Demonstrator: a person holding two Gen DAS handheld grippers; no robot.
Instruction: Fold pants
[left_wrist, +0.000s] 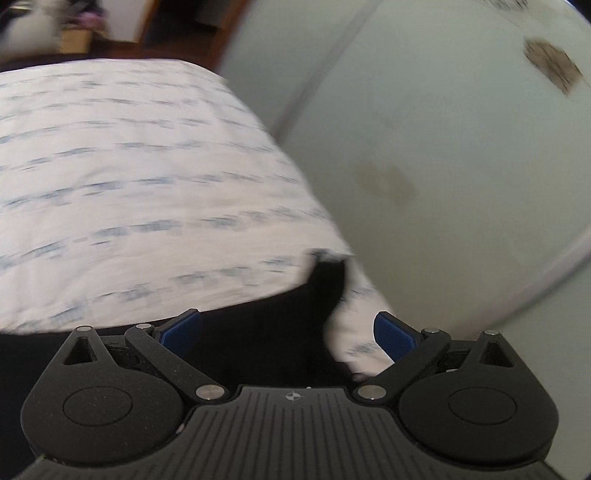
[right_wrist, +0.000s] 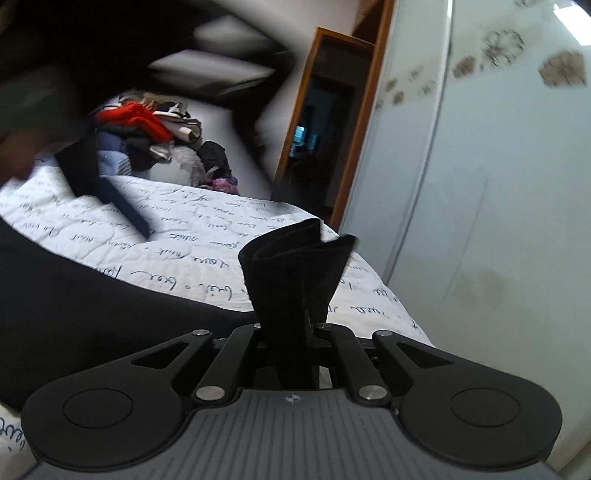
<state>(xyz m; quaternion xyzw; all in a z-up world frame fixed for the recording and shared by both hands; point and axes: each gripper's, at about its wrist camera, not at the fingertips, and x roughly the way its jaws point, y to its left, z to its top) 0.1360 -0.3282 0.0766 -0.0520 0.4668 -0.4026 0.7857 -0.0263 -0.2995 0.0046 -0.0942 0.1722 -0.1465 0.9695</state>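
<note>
The black pants (left_wrist: 258, 332) lie on a white bedspread with blue handwriting print (left_wrist: 129, 166). In the blurred left wrist view my left gripper (left_wrist: 288, 332) is open and empty, its blue pads (left_wrist: 181, 334) spread just above the black cloth near the bed's corner. In the right wrist view my right gripper (right_wrist: 291, 328) is shut on a bunched fold of the pants (right_wrist: 295, 273), which sticks up between the fingers. More black cloth (right_wrist: 92, 295) stretches to the left over the bedspread (right_wrist: 184, 236). The left gripper (right_wrist: 107, 184) shows blurred at the upper left.
A pale wardrobe door (right_wrist: 498, 184) with flower prints stands close on the right of the bed. A pile of clothes (right_wrist: 147, 133), one red, lies beyond the bed's far end. A wooden-framed doorway (right_wrist: 321, 129) is behind it.
</note>
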